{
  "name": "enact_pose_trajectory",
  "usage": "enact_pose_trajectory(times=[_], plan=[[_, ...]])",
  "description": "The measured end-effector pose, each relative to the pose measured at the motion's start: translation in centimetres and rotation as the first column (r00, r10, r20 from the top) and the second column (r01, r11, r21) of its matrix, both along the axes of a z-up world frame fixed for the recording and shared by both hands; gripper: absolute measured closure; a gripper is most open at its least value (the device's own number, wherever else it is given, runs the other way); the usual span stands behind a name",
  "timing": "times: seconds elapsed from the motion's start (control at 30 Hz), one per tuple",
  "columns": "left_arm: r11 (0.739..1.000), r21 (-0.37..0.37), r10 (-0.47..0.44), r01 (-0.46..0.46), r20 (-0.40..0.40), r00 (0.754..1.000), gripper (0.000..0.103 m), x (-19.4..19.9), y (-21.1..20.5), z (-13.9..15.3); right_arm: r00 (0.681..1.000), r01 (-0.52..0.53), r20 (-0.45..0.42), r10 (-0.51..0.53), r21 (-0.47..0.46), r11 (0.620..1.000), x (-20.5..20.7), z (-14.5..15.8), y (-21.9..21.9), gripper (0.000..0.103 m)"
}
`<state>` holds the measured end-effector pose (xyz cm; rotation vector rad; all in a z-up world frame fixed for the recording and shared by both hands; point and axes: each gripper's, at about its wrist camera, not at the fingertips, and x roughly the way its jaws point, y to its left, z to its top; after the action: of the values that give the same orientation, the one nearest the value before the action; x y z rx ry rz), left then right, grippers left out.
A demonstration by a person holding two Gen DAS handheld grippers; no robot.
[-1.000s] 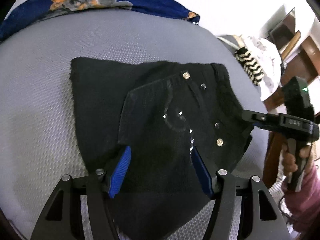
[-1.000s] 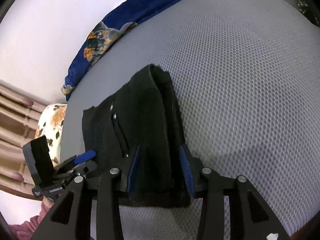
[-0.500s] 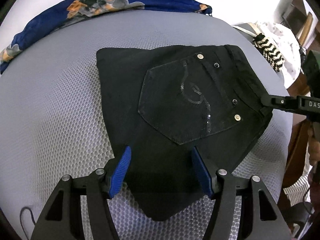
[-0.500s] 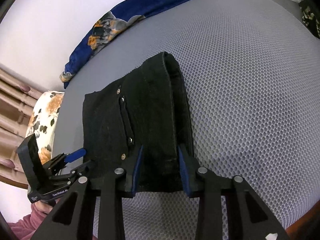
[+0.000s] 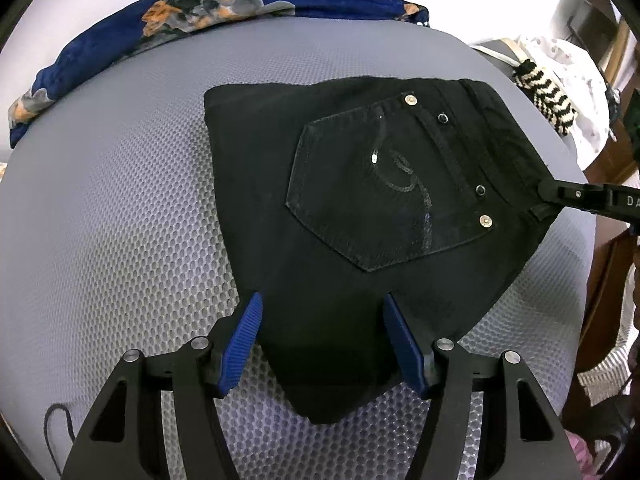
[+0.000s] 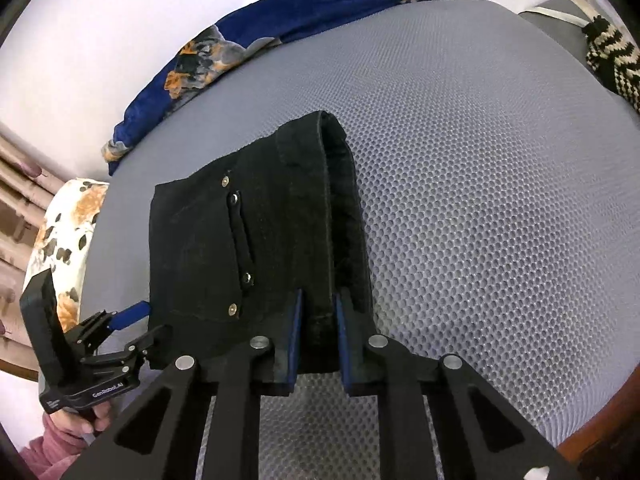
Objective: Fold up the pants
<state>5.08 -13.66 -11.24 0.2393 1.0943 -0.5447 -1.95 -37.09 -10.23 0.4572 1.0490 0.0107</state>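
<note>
The left gripper (image 5: 320, 336) stands about half open, its ribbed blue pads straddling a lower corner of the folded black denim pants (image 5: 360, 208) without pressing it. The right gripper (image 6: 318, 334) is closing, its jaws nearly together on the thick waistband edge, which sits between the pads. The pants lie flat ahead of both tools on a grey honeycomb-mesh cushion (image 5: 120, 220), a stitched pocket with metal rivets facing up. Beyond lies a crumpled blue floral cloth (image 5: 200, 4).
</note>
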Motion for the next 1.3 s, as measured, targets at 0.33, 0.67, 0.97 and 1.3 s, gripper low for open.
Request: enact_pose_trajectory(times=[0.33,0.67,0.97,1.3], plan=[[1.000,0.026,0.009,-0.009,-0.002,1.000,0.039,-0.8,0.3,-0.6,1.000,0.013,-0.009,-0.013,-0.015,1.000,-1.3,0.0,0.5,0.090],[0.999,0.036,0.013,-0.013,0.004,1.000,0.037,-0.9,-0.1,-0.8,1.000,0.017,-0.027,-0.017,0.011,1.000,-1.1,-1.2,-0.2,0.090],[0.999,0.020,0.045,-0.044,-0.016,0.999,0.030,-0.6,0.5,-1.1,0.999,0.031,-0.017,-0.030,0.031,0.999,-1.3,-1.2,-0.5,0.085],[0.999,0.019,0.051,-0.050,-0.025,0.998,0.030,-0.6,0.5,-1.0,0.999,0.016,-0.041,-0.017,-0.003,1.000,-0.3,-1.1,-0.8,0.068]])
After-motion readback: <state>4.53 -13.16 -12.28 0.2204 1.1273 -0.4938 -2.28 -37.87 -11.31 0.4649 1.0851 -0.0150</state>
